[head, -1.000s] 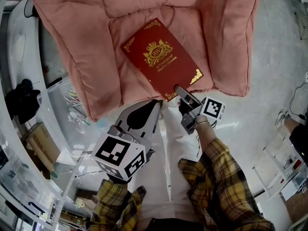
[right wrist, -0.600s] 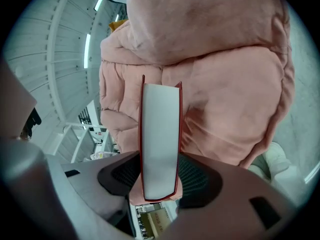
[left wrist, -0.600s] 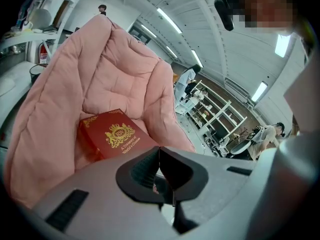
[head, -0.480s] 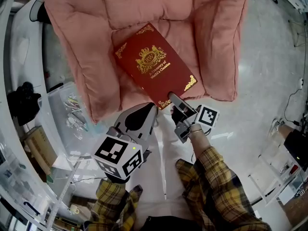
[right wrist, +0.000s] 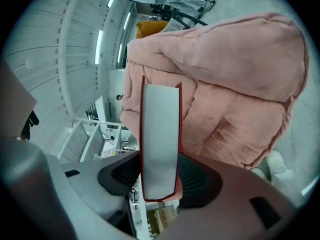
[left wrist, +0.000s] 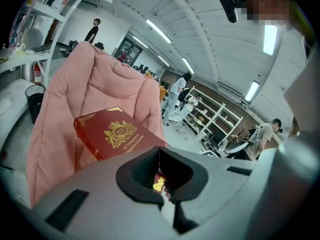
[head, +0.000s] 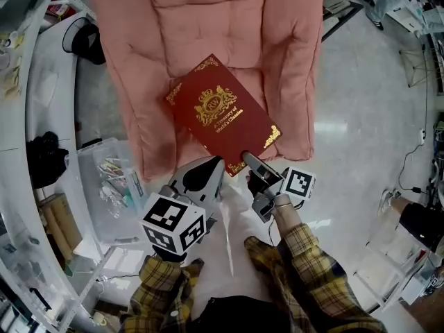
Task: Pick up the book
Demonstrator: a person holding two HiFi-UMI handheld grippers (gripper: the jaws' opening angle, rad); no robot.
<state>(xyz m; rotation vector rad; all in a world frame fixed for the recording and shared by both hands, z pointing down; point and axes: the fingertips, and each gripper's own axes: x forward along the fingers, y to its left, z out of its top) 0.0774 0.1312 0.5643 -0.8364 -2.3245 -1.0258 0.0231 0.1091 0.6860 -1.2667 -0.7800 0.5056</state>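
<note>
Book (head: pixel 220 116), rigid red gilt-stamped cover, on quilted pink cushion (head: pixel 208 19)

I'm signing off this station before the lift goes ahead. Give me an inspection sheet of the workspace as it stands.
Surface: pink padded chair standing on a pale glossy floor.
Job's things: red book lies slantwise on the seat, cover up.
Clutter: clear plastic bin of small items beside the chair.
Grippers: right gripper closed on the book's near corner; left gripper jaws together, empty, just short of the book.
Cables: thin cable on the floor, far right.
Surroundings: shelving and people in the background.
</note>
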